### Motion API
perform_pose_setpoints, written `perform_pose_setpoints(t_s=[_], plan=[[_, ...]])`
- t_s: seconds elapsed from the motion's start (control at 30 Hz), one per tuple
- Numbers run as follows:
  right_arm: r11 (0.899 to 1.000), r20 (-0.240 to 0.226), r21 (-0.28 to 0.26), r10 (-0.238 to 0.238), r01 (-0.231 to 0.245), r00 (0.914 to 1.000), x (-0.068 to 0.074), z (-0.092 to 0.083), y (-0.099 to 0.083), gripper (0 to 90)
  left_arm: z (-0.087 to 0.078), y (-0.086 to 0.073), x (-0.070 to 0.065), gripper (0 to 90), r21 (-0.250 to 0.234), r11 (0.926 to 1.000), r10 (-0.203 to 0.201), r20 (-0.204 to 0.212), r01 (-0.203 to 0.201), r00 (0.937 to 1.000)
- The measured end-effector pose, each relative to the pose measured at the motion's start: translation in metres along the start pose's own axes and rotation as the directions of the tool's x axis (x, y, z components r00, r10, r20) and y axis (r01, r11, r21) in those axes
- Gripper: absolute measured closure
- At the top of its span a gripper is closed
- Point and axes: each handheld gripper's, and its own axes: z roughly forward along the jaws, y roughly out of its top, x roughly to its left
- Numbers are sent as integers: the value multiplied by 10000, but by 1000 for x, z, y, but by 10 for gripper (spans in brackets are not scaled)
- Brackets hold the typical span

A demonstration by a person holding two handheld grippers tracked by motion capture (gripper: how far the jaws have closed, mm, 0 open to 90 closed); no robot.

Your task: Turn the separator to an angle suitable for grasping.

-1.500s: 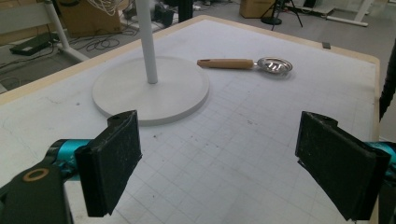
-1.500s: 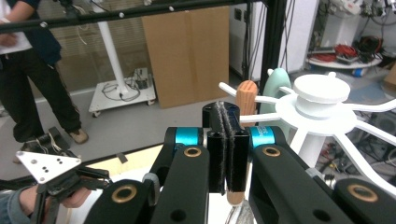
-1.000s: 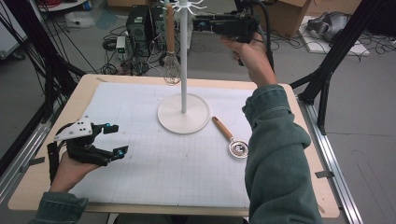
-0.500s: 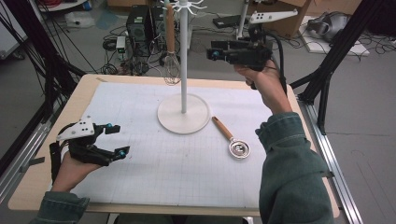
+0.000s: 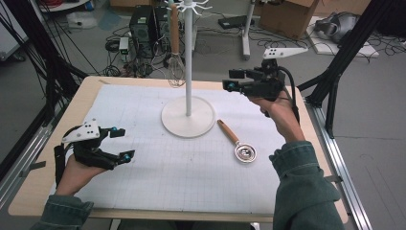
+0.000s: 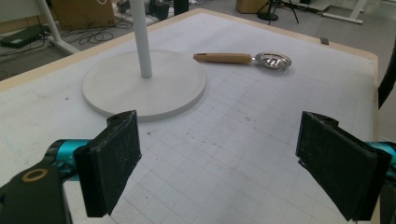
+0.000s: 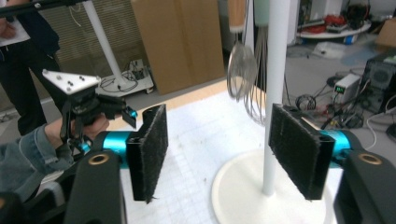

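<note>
Strainer (image 5: 244, 153) lies below raised, open right tongs (image 5: 231, 80).

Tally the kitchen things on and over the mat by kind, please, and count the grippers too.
White stand: 1
Whisk hung on it: 1
Wooden-handled strainer lying flat: 1
Grippers, left gripper and right gripper, both open and empty: 2
Total: 5
</note>
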Motion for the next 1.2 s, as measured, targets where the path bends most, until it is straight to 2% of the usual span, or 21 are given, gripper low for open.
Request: perform_pose_setpoints(t_s=[0.13,0.3,0.57,0.8,1.0,1.2], plan=[[9999,39,161,48,-48,10000,-1,-1,-16,351,0,0,-1,143,25,10000,21,-17,-21,10000],[9997,52,120,213,-214,9998,-2,-4,-35,340,2,0,-3,143,76,10000,-2,-1,2,10000],[9986,378,262,454,-464,9983,-2,-9,-67,305,5,-2,-3,142,132,9999,-13,26,13,10000],[9956,822,545,715,-761,9940,-5,-12,-96,305,7,-3,-4,142,173,9999,-12,28,11,10000],[9927,1218,845,755,-862,9897,-10,-11,-117,305,9,-1,-5,141,138,9999,14,108,-16,9999],[9875,1715,1077,955,-1150,9805,-17,-13,-133,306,11,-2,-4,141,178,9998,20,134,-22,9999]])
